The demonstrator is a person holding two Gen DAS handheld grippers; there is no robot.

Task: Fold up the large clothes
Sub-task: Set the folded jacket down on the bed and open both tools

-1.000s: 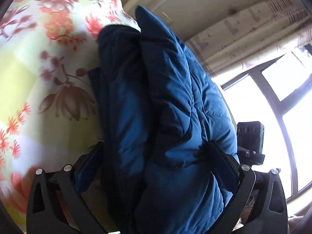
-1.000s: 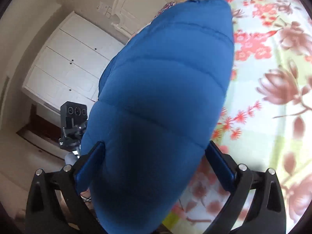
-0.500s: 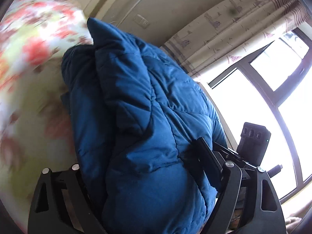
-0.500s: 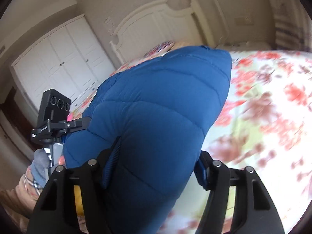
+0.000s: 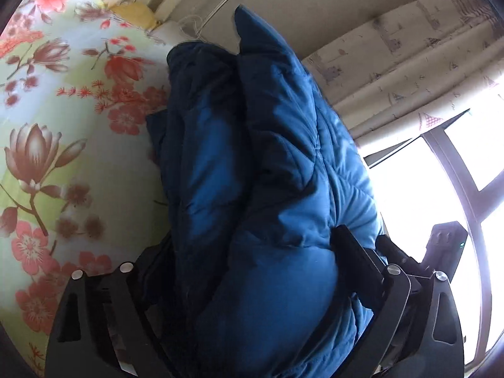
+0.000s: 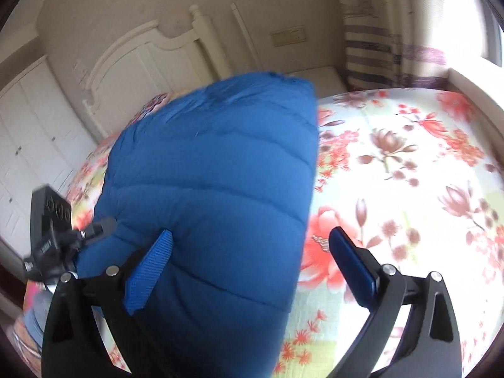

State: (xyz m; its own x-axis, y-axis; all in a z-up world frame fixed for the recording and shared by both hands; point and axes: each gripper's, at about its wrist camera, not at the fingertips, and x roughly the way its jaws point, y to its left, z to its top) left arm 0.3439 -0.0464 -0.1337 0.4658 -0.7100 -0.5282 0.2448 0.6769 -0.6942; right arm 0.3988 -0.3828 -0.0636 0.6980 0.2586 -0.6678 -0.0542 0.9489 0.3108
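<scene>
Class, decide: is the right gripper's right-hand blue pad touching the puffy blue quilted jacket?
Apart. The right wrist view shows flowered bedsheet between that pad and the jacket; the right gripper stands open.

Left gripper [image 5: 252, 252]: black linkage arms with triangular cut-outs, joined at silver round-head screws; black fingers [image 5: 352, 258]. Right gripper [image 6: 252, 252]: identical black frame and silver screws; the fingers [image 6: 149, 272] carry bright blue pads, the left-hand one with a ribbed, woven texture. Each wrist view shows the opposite unit's black camera block [image 6: 50, 211] on a black bracket, its face bearing three round openings.
</scene>
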